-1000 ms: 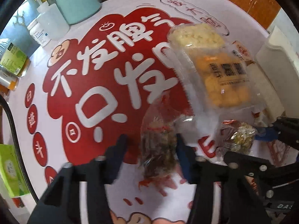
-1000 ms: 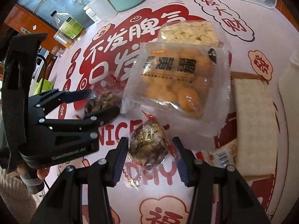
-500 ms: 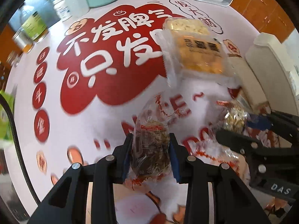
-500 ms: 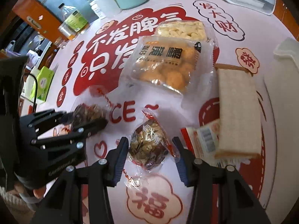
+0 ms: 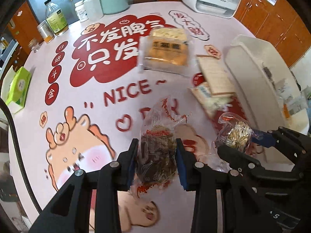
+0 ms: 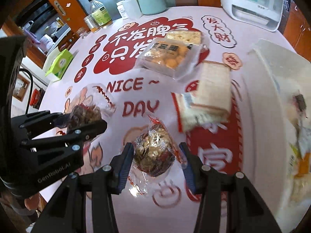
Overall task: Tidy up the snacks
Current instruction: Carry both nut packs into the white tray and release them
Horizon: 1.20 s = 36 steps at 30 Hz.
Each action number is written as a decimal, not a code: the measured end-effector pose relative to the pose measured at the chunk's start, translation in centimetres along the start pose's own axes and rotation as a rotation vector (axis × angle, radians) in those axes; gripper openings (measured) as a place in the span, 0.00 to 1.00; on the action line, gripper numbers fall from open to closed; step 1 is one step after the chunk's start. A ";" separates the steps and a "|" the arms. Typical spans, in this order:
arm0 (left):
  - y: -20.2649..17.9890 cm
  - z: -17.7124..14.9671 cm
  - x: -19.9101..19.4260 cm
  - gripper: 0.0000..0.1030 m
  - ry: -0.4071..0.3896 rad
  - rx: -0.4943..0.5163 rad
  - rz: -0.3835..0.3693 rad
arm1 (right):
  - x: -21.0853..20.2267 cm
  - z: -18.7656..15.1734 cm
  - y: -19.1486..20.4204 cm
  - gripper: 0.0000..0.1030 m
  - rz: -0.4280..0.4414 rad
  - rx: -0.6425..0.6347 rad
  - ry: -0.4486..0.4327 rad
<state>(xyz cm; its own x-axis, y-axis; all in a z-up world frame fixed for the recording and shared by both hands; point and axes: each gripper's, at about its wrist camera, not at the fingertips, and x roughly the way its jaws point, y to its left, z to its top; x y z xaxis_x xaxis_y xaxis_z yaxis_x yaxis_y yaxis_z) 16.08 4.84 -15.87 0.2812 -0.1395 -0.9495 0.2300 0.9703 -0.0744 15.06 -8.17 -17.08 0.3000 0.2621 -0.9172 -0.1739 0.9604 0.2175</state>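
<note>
Over the counter (image 5: 81,89) my left tongs (image 5: 157,159) clamp a dark snack (image 5: 157,155). My right tongs (image 6: 156,160) straddle a nut snack (image 6: 153,155), whether pinched I cannot tell. I'd keep both squeezes light and carry them right to the bin (image 6: 272,89).

Dark snack packet (image 5: 157,153) between left gripper (image 5: 157,162) pads
</note>
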 end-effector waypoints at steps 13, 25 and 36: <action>-11.4 0.1 -5.3 0.34 -0.101 0.041 -0.012 | -9.2 -4.4 -6.6 0.47 -0.058 0.000 -0.114; -21.8 2.2 -6.4 0.34 -0.149 0.096 -0.039 | -14.0 -5.9 -15.2 0.47 -0.111 0.069 -0.184; -27.3 4.6 -6.5 0.34 -0.199 0.098 -0.038 | -16.9 -5.1 -21.9 0.47 -0.186 0.130 -0.256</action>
<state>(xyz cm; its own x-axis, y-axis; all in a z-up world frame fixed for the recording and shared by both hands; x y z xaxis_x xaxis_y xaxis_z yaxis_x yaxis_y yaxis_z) 12.30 -21.66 -6.27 0.4463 -0.2214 -0.8671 0.3307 0.9411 -0.0701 9.01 -34.11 -8.08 0.5437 0.0802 -0.8354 0.0221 0.9937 0.1098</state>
